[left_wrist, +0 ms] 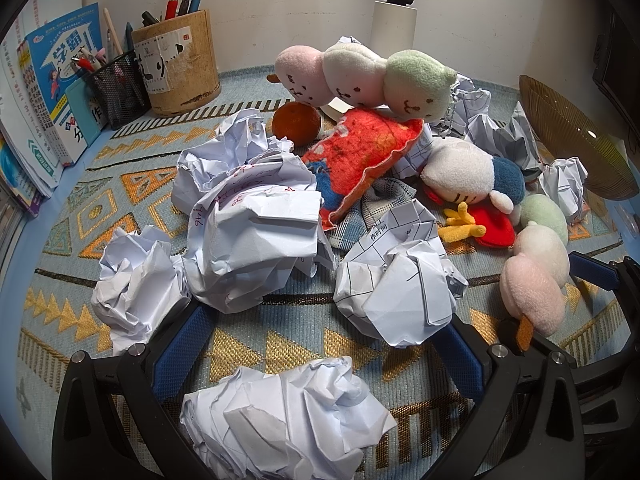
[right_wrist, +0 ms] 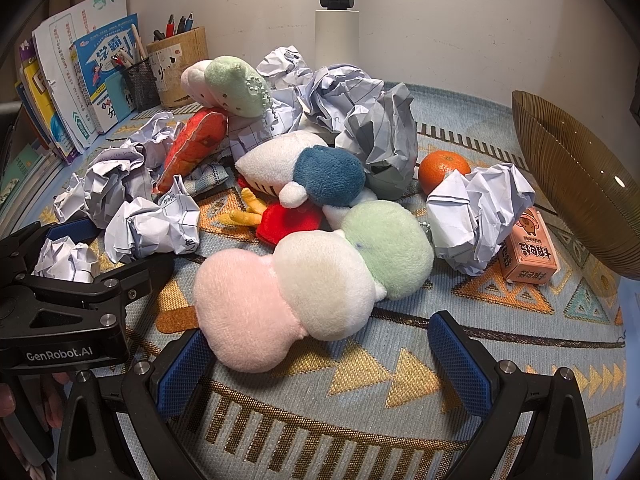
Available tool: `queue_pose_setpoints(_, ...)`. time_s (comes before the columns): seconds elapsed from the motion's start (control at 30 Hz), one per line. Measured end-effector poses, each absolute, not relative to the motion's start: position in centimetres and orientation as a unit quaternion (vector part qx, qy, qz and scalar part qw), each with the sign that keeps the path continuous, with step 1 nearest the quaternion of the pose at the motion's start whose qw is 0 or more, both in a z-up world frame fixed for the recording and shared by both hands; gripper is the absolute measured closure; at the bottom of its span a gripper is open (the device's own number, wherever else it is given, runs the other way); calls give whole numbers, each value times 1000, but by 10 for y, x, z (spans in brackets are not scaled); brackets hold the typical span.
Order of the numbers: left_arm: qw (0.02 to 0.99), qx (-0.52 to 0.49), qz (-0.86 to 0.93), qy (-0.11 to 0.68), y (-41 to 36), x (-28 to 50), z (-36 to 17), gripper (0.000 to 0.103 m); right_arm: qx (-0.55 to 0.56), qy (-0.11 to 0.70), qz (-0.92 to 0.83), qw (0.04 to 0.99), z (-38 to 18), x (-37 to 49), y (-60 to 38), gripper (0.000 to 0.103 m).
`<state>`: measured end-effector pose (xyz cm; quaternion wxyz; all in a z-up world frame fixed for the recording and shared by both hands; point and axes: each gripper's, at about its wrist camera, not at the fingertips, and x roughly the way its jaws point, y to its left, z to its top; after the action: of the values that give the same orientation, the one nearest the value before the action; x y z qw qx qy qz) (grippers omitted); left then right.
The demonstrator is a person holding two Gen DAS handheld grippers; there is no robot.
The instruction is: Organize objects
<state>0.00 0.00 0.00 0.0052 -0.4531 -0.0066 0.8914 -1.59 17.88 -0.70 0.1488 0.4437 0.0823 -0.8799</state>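
Observation:
Crumpled paper balls and plush toys lie heaped on a patterned mat (left_wrist: 304,320). My left gripper (left_wrist: 320,360) is open, with one paper ball (left_wrist: 280,412) low between its blue pads; in the right wrist view that left gripper (right_wrist: 100,252) brackets the same ball (right_wrist: 66,260). My right gripper (right_wrist: 320,364) is also open. A pink, white and green dango plush (right_wrist: 312,280) lies just ahead of it, its pink end beside the left finger. A second dango plush (left_wrist: 360,76) rests on top of the pile, above a red cushion toy (left_wrist: 360,152).
A white plush with a blue cap (right_wrist: 304,168), an orange (right_wrist: 443,170) and a pink carton (right_wrist: 528,252) lie among the papers. An amber ribbed bowl (right_wrist: 580,184) stands at the right. Pen holders (left_wrist: 176,64) and books (left_wrist: 60,92) line the back left, by the wall.

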Motion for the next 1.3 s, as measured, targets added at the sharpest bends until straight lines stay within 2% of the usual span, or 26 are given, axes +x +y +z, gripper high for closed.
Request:
queue_pose_setpoints(0.2,7,-455,891,0,-3,13,1,0,444,73,-878,162,-5,-5,186,0)
queue_pose_setpoints(0.47,23,-440,897,-41,-17,54,8,1,431,7,-880,201,0,20,205,0)
queue_pose_setpoints(0.73,-8,-420,906,-50,-47,65,22,1,437,19,-879,192,1,25,193,0)
queue_pose_setpoints(0.87,13,-419,906,-55,-47,69,24,1,419,18,-878,231,9,30,179,0)
queue_pose_setpoints(0.97,27,-432,900,-49,-34,62,13,1,431,34,-880,194,6,18,177,0)
queue_pose_setpoints(1.07,6,-446,894,-36,-25,53,1,1,442,9,-880,173,-1,6,178,0)
queue_pose_setpoints(1.17,6,-439,898,-31,-23,49,4,1,444,47,-883,142,-6,-3,163,0)
queue_pose_setpoints(1.23,11,-444,895,-37,-25,46,2,2,444,74,-883,131,-7,-7,153,0)
queue_pose_setpoints(1.27,8,-440,897,-40,-27,46,4,8,446,69,-882,138,-8,-11,153,2)
queue_pose_setpoints(1.3,2,-436,899,-38,-28,46,5,23,444,66,-883,137,-7,-13,154,7)
